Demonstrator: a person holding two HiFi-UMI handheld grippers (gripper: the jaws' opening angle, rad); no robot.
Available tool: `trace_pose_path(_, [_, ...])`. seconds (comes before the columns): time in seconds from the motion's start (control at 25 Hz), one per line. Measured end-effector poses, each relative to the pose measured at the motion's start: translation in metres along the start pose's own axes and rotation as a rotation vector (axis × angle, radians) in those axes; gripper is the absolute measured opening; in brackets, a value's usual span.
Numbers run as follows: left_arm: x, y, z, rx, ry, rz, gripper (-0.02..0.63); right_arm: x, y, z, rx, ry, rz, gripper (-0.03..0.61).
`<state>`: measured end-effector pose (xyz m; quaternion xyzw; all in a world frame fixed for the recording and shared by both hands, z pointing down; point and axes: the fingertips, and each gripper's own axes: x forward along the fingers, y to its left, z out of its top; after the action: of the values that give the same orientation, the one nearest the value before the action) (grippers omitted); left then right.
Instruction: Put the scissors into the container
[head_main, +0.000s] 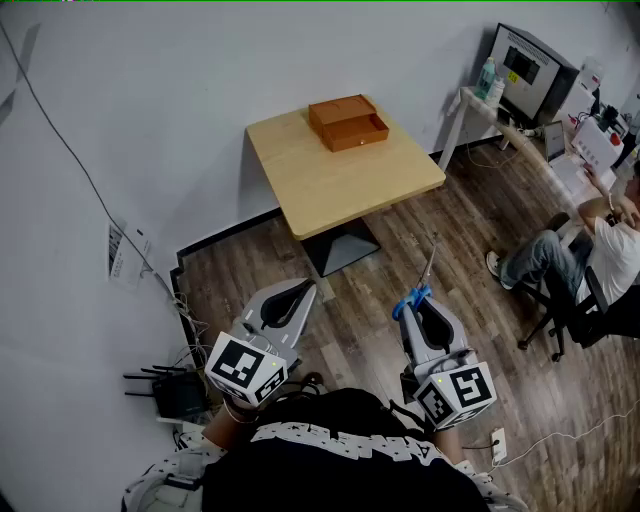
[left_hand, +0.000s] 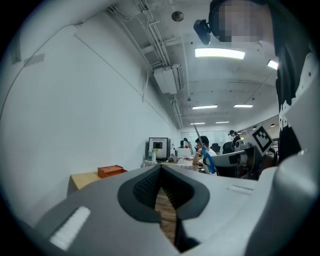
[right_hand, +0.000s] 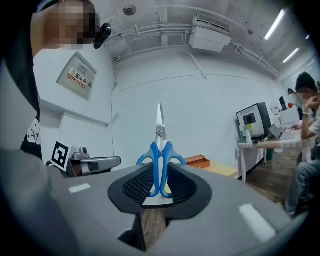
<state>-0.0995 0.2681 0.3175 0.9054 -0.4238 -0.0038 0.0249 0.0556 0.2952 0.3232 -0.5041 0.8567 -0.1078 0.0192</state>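
Blue-handled scissors (right_hand: 155, 161) stand clamped in the right tool (right_hand: 161, 171); the left tool (left_hand: 161, 170) is closed, empty.

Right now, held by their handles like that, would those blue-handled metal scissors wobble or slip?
Probably stiff: the blue-handled metal scissors stick straight out, blades closed. The right tongs pinch only the smooth plastic loops, so they might pivot or slip if bumped. They look thin and light.

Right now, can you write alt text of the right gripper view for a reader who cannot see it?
The right gripper holds blue-handled scissors by the handles, blades pointing away toward a white wall. Beyond them an orange container sits on a wooden table.
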Motion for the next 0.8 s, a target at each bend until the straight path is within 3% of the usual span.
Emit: trace_pose_path(0.8, [0.023,-0.047,-0.005,0.001,0.020,-0.051,0.002,-0.046,-0.030,-0.002,0.023,-0.017,-0.038,0.101])
